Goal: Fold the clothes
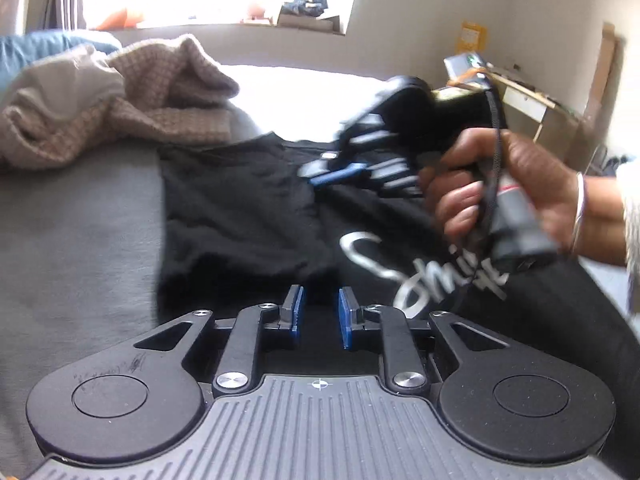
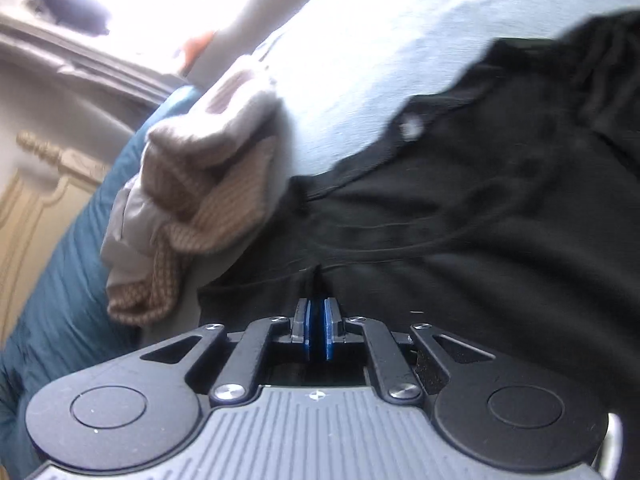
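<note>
Between the fingers of our right gripper (image 2: 317,328) a fold of the black shirt (image 2: 460,216) is pinched, the pads nearly together. Our left gripper (image 1: 320,316) has its fingers parted and empty over that shirt (white lettering showing), spread on the bed (image 1: 80,224); left of them lies a beige garment (image 1: 120,96).

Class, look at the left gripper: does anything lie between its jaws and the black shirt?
Nothing visible does. The left gripper hangs open directly over the black printed T-shirt; the beige checked garment lies off to the side.
</note>
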Motion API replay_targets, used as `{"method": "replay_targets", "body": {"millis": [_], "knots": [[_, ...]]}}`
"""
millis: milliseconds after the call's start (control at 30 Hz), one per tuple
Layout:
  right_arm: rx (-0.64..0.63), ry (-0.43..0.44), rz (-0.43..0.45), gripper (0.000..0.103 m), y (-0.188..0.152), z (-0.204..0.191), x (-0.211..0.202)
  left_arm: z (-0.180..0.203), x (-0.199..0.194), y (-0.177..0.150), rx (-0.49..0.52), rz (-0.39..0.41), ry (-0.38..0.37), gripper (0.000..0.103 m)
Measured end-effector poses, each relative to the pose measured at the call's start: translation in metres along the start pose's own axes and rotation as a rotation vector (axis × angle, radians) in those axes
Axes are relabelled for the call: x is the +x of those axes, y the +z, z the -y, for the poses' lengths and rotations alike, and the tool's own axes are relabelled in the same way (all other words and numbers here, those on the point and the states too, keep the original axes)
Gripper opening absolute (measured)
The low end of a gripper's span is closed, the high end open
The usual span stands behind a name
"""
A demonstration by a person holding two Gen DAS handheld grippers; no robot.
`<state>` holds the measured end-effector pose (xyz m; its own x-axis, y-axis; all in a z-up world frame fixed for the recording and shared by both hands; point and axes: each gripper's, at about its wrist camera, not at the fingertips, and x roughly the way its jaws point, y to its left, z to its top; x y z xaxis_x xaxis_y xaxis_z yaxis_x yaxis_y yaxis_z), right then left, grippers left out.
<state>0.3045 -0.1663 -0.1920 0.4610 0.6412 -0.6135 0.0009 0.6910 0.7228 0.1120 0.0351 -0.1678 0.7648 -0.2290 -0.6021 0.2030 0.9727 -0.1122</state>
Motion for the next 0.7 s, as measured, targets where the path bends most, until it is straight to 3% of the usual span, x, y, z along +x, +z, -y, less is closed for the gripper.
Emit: {"method": "replay_targets", "body": {"millis": [133, 300, 433, 700], "knots": [[-0.036, -0.014, -0.06, 0.013, -0.003, -0.002, -0.011, -0.01, -0.006, -0.006, 0.093, 0.04, 0.147, 0.018], [-0.104, -0.03, -0.13, 0.032, -0.014, -0.015, -0.018, -0.017, 0.008, -0.001, 0.17, 0.016, 0.261, 0.018], [-0.225, -0.08, -0.176, 0.04, -0.027, -0.034, -0.017, -0.014, 0.014, -0.005, 0.183, 0.003, 0.293, 0.019], [-0.443, -0.178, -0.165, 0.039, -0.051, -0.064, -0.016, -0.022, 0.021, -0.006, 0.145, -0.018, 0.318, 0.015]]}}
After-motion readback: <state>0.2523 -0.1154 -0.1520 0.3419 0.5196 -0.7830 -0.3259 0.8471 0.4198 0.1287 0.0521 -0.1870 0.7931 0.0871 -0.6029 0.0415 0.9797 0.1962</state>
